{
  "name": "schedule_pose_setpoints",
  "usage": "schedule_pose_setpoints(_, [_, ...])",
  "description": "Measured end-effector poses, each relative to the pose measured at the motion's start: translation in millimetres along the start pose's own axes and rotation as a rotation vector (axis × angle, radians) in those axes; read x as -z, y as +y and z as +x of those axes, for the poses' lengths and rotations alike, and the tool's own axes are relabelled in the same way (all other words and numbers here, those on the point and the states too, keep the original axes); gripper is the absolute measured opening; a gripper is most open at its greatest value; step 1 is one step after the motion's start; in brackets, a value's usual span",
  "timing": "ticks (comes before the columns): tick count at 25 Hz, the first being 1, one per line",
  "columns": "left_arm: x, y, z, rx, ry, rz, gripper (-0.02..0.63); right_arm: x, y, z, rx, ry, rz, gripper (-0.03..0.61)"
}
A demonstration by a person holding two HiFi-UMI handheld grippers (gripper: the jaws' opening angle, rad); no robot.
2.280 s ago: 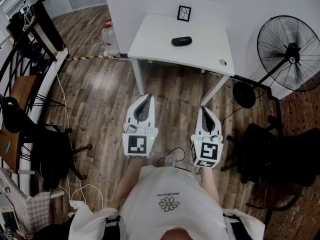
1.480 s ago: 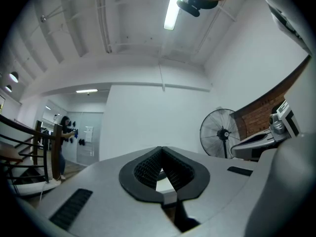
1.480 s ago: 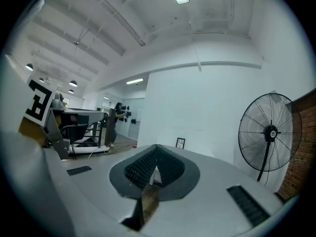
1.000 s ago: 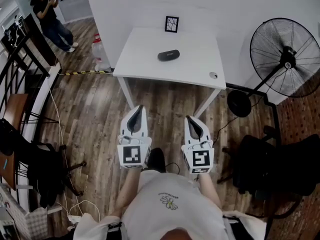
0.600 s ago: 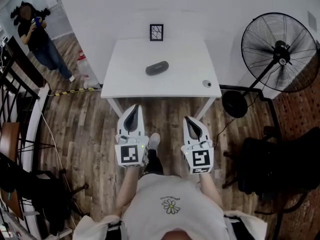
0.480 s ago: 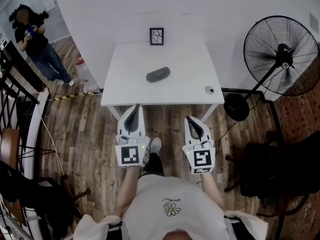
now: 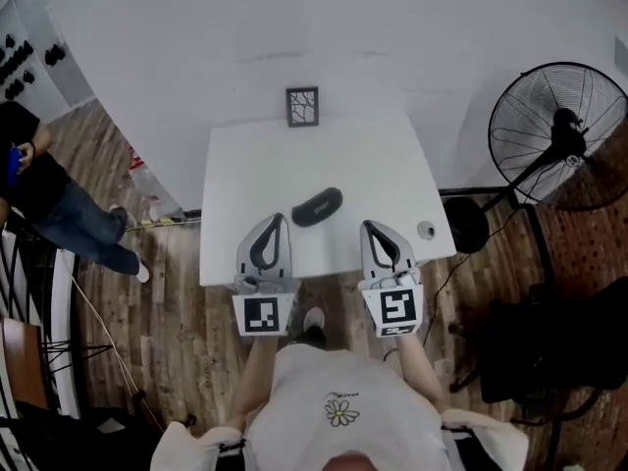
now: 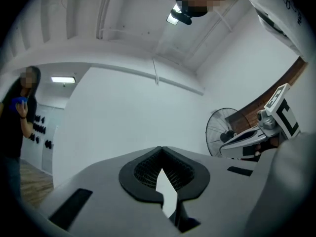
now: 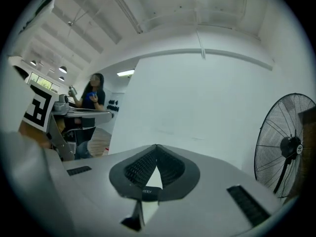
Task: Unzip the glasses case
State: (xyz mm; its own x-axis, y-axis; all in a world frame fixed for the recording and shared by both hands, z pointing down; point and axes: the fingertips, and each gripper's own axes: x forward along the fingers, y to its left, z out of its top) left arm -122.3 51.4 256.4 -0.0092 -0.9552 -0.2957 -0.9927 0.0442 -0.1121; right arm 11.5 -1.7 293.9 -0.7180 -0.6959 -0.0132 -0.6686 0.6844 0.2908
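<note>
Glasses case (image 7: pixel 317 206): dark, oblong; lies slantwise on the white worktop (image 7: pixel 363 170), close to the front edge and about midway between the left and right edges; its zip is too small to make out; neither gripper touches it.

Left gripper (image 7: pixel 276 220): held over the front edge of the worktop, to the left of the case, tip near the case's lower end but apart from it; jaws pressed together at the tips, nothing between them, only a small hollow behind the tips through which pale background shows; marker cube at the end toward the person.

Right gripper (image 7: pixel 372 226): held over the front edge, to the right of the case and apart from it; jaws pressed together at the tips, empty; marker cube likewise toward the person.

Framed card (image 7: pixel 302 106): black frame, stands at the rear edge, about midway along it.

Small round thing (image 7: pixel 426 230): by the front right corner; kind not discernible.

Standing fan (image 7: pixel 559 130): on the floor, beyond the right edge of the worktop.

Dark chair (image 7: pixel 535 341): on the wood floor (image 7: pixel 186 322), to the right of the one holding the grippers.

Bystander (image 7: pixel 39 189): dark top, jeans; on the wood floor, well apart from the left edge.
</note>
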Motion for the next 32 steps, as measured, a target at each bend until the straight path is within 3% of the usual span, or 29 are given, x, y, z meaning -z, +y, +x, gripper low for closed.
schedule_pose_setpoints(4, [22, 35, 51, 0.021, 0.023, 0.005, 0.012, -5, -10, 56, 0.022, 0.009, 0.012, 0.008])
schedule_pose_setpoints(8, [47, 55, 73, -0.011, 0.050, -0.034, 0.011, 8, -13, 85, 0.019, 0.040, -0.012, 0.008])
schedule_pose_setpoints(16, [76, 69, 104, -0.034, 0.104, 0.004, 0.012, 32, -32, 127, -0.012, 0.086, 0.028, 0.008])
schedule_pose_setpoints(20, [81, 72, 114, -0.069, 0.104, 0.011, 0.012, 35, -40, 143, -0.044, 0.060, 0.031, 0.008])
schedule_pose_setpoints(25, [95, 68, 122, -0.046, 0.128, 0.039, 0.012, 44, -46, 146, -0.060, 0.069, 0.040, 0.008])
schedule_pose_setpoints(32, [167, 64, 116, 0.058, 0.338, 0.080, 0.011, 62, -45, 141, -0.073, 0.122, 0.054, 0.006])
